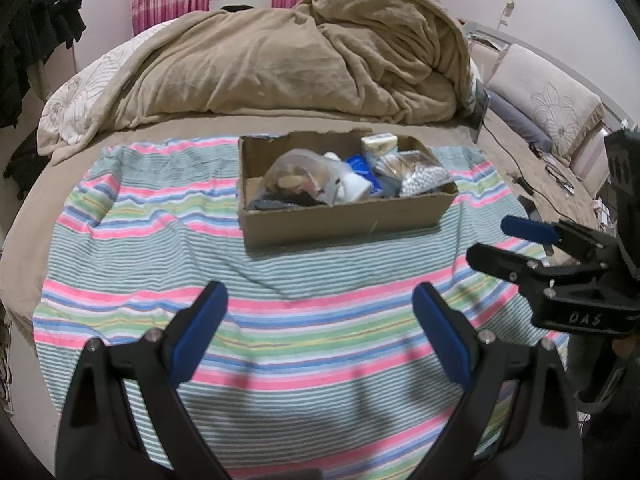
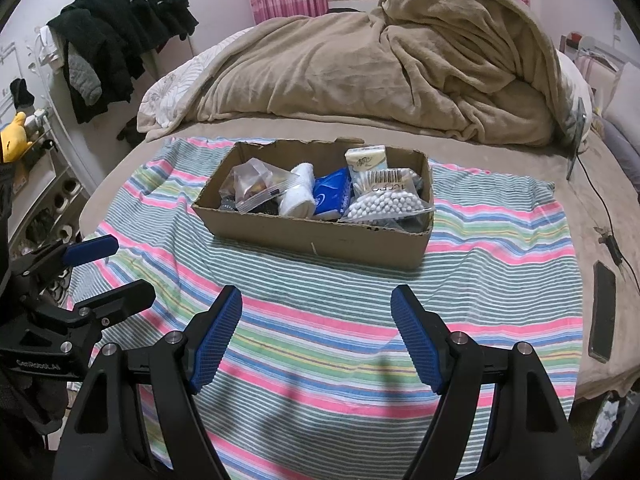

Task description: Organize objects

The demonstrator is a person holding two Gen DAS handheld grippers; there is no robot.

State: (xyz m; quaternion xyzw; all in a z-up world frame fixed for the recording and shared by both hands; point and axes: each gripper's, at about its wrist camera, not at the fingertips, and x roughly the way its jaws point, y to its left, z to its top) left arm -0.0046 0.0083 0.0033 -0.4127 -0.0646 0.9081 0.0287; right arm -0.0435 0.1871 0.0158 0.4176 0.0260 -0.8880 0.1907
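A cardboard box (image 2: 320,236) sits on a striped towel (image 2: 320,320) spread over the bed, its top edge torn; inside it, from left to right, lie a clear zip bag (image 2: 256,186) of small brownish things, a rolled white cloth (image 2: 298,196), a blue packet (image 2: 332,196), a pack of tissues (image 2: 366,160) standing at the back, and a bag of cotton swabs (image 2: 386,200) leaning on the right wall. Both grippers hang over the near half of the towel, well short of the box; the left gripper (image 1: 320,328) has its blue pads spread wide with only towel between them; the right gripper (image 2: 316,332) likewise stands apart and grips nothing. Behind the box a tan blanket (image 2: 400,64) is heaped in folds; a phone (image 2: 602,316) lies on the sheet at the right edge, beside a black cable (image 2: 600,196); dark clothes (image 2: 120,32) hang at the left wall.
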